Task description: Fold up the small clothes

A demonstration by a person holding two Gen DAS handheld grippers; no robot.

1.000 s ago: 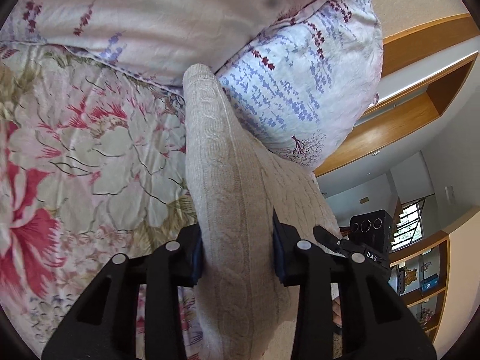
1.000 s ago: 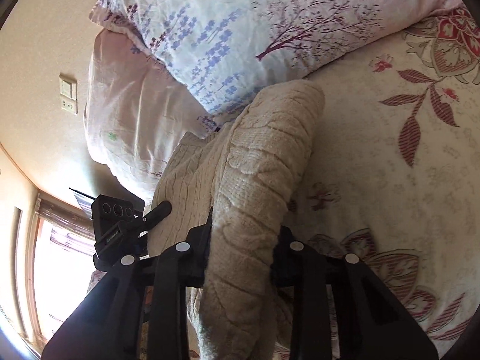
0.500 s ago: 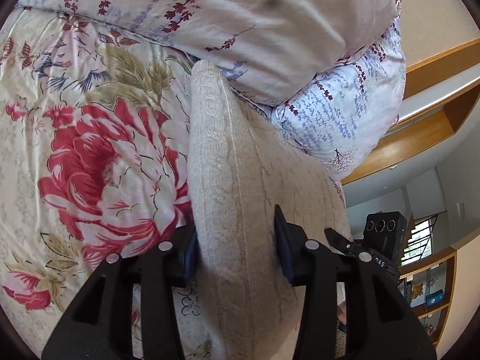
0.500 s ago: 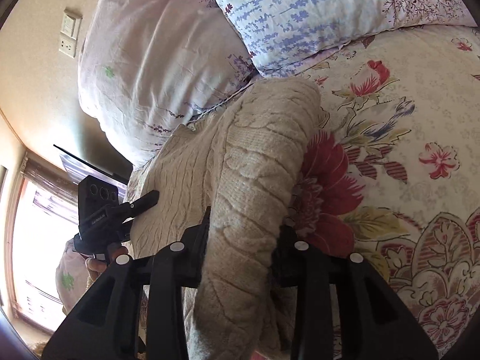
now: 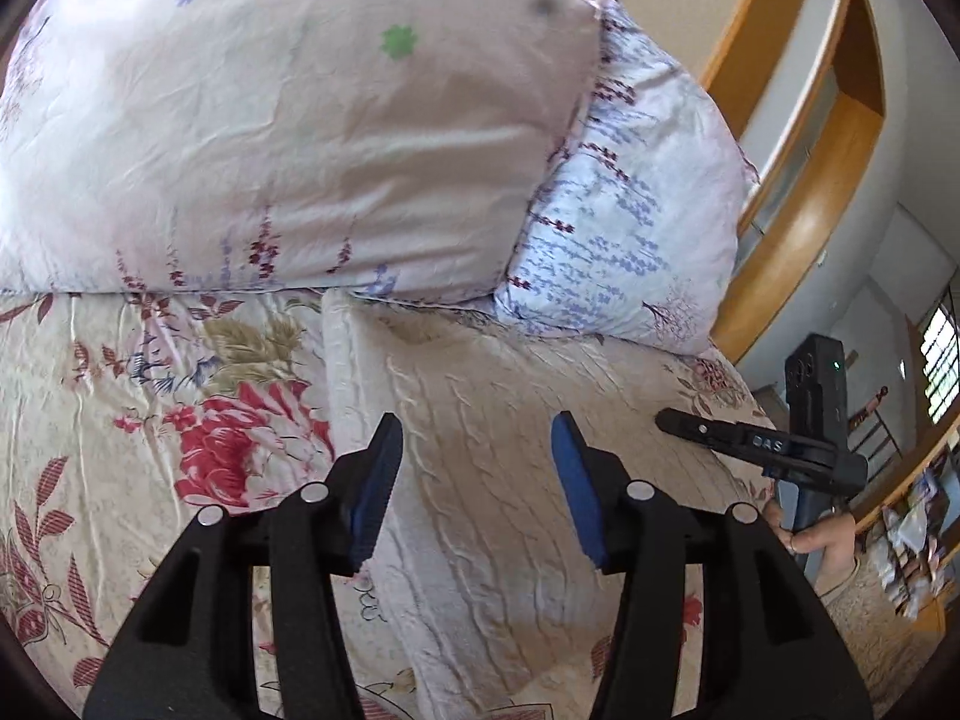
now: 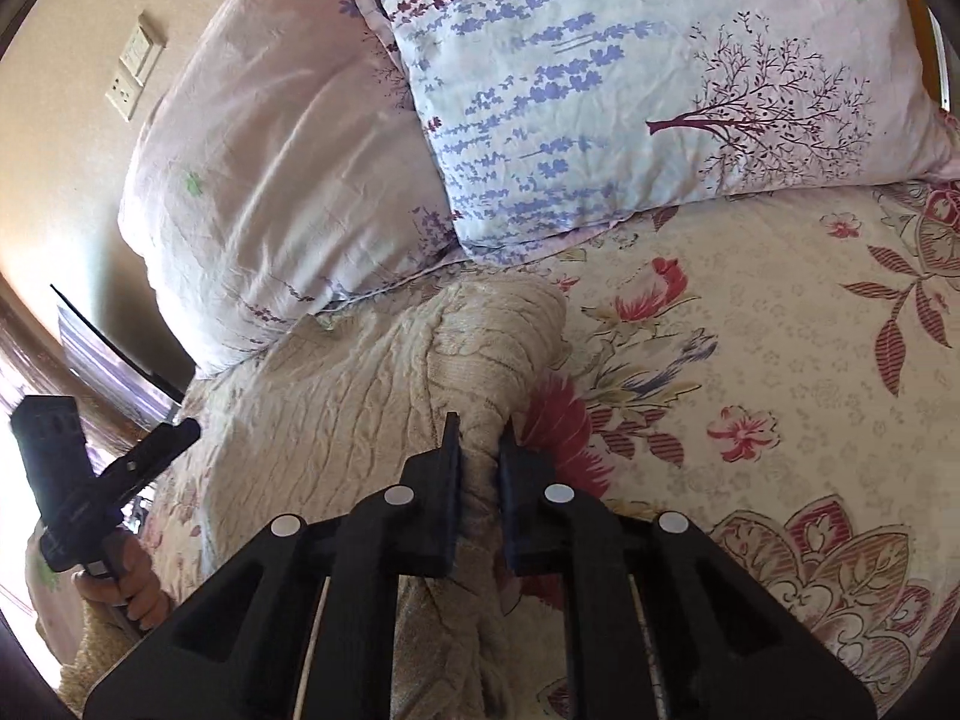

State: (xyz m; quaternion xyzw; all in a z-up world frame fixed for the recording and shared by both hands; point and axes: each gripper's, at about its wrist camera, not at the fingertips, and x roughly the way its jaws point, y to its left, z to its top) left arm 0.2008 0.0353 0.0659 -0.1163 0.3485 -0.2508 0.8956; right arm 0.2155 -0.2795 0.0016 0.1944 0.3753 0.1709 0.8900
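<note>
Cream cable-knit sweater [image 5: 480, 480] flat on floral bedspread [image 5: 150, 420], long axis 6-to-12 toward pillows. Left gripper [image 5: 474, 474] spread above it, empty. Right gripper [image 6: 480, 450] pinching bunched edge at 12.

I see the bed [image 5: 96, 480], covered by a cream bedspread [image 6: 780, 372] printed with red flowers and leaves, carrying everything here. At its head end two pillows lie side by side and touching: a pale pink pillow [image 5: 270, 120] with small flower sprigs, and a light blue pillow [image 6: 630, 90] with lavender stems and a dark tree print. A beige cable-knit sweater [image 5: 480, 432] lies spread on the bedspread just in front of the seam where the pillows meet, its far edge reaching their lower hems.
</note>
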